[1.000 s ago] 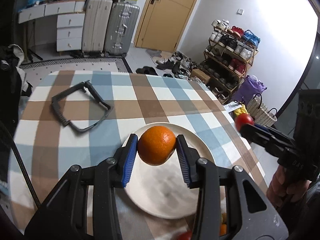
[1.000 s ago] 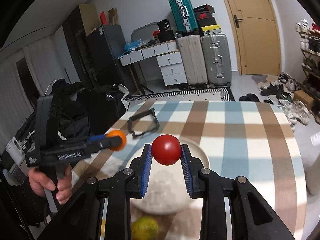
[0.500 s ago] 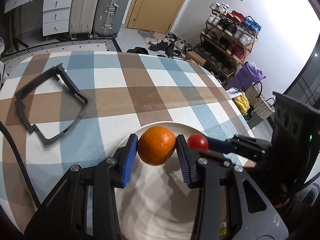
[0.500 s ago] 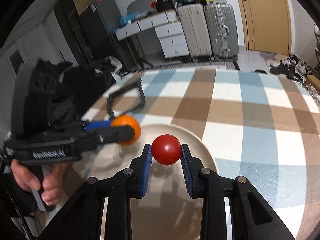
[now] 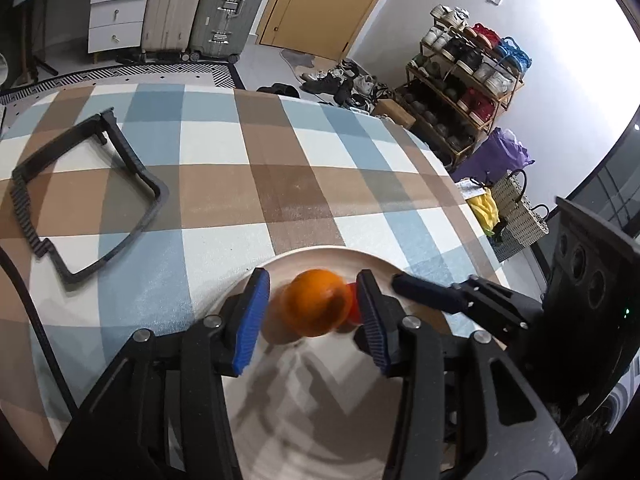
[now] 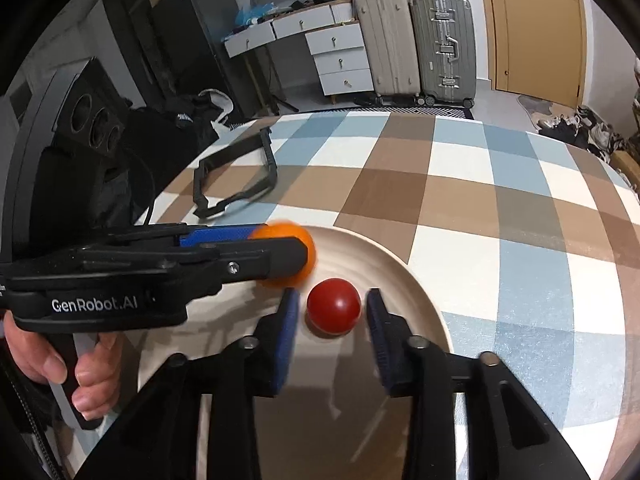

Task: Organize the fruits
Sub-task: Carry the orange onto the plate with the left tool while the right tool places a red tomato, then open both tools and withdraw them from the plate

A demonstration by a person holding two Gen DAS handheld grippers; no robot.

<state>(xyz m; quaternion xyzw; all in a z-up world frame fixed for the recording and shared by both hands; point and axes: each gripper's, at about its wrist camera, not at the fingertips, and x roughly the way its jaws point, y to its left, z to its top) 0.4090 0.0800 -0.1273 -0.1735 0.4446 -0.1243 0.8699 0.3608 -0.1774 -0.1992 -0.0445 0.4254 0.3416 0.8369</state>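
Note:
An orange (image 5: pixel 316 307) lies on the white plate (image 5: pixel 320 412), between the spread fingers of my open left gripper (image 5: pixel 310 316), with a gap on each side. A red tomato (image 6: pixel 334 306) lies on the plate (image 6: pixel 400 276) between the spread fingers of my open right gripper (image 6: pixel 330 334). In the left wrist view the tomato (image 5: pixel 352 308) shows just right of the orange, and the right gripper's fingers (image 5: pixel 436 294) reach in from the right. In the right wrist view the left gripper (image 6: pixel 256 254) comes in from the left with the orange (image 6: pixel 298 254) at its tip.
The plate sits on a checked tablecloth (image 5: pixel 280 184). A black angular frame (image 5: pixel 86 196) lies on the cloth at the far left. The table's right edge drops to the floor beside a shoe rack (image 5: pixel 464 80) and wicker basket (image 5: pixel 516 212).
Both grippers lowered over the plate and opened. The orange and the tomato were let go and now rest on the plate.

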